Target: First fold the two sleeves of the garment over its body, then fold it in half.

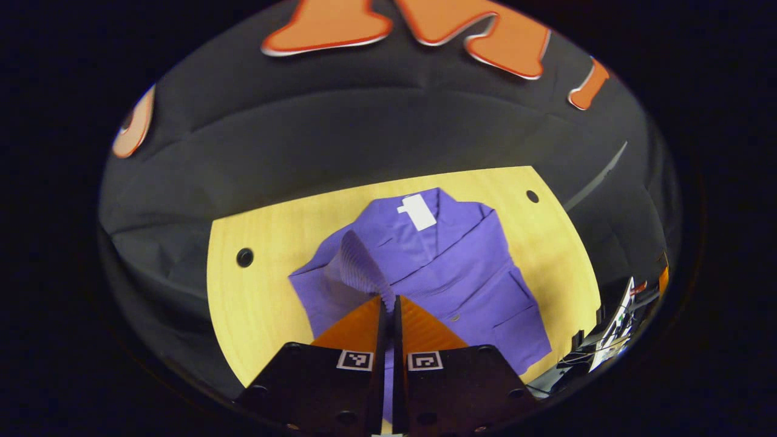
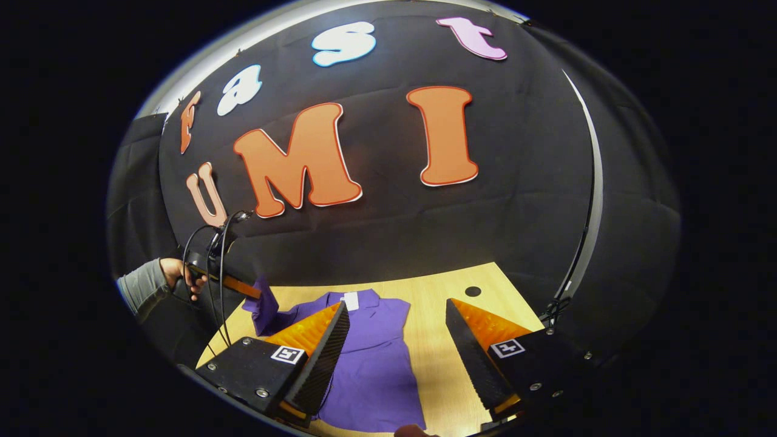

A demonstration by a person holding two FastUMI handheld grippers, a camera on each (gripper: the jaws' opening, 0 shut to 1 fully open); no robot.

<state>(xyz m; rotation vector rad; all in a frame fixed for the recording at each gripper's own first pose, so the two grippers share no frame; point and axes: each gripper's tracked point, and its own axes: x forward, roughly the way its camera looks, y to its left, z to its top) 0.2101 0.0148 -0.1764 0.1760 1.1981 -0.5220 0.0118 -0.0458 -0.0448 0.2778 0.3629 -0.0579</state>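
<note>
left hand-held gripper [image 1: 389, 303] pinching sleeve [image 1: 358, 267] — right [image 2: 397, 321] agape

We see the left gripper [image 1: 388, 303] with its fingers [image 1: 364, 328] pressed together on a purple sleeve [image 1: 358, 267], which rises off the shirt [image 1: 461, 273] toward us. The shirt lies flat on the wooden table [image 1: 261, 303], collar away from us, a white tag [image 1: 419, 211] at the neck. Two dark holes [image 1: 244, 257] mark the tabletop. Cables [image 1: 613, 334] sit at the right edge.
</note>
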